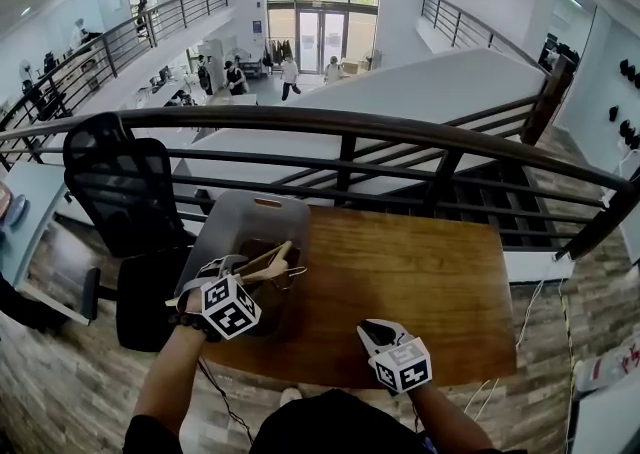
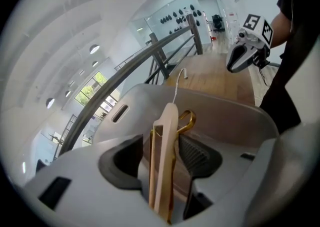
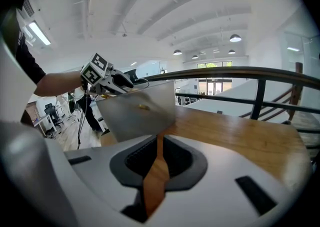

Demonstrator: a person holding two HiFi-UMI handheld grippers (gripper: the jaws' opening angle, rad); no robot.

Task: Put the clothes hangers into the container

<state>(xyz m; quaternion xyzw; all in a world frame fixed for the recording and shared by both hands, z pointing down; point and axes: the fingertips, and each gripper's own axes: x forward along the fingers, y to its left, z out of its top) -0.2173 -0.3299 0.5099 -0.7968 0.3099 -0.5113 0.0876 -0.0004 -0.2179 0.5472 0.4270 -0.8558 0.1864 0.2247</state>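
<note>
A grey container stands on the left part of the wooden table. My left gripper hovers over its open top, and a pale wooden hanger with a metal hook lies across its mouth. In the left gripper view that hanger stands edge-on between the jaws of the left gripper, which is open, with a gap on the left side. A gold hook shows behind it inside the container. My right gripper rests low over the table's near edge, shut and holding nothing.
A black office chair stands left of the table. A dark metal railing runs along the table's far side, with a drop to a lower floor behind it. Bare wood stretches right of the container.
</note>
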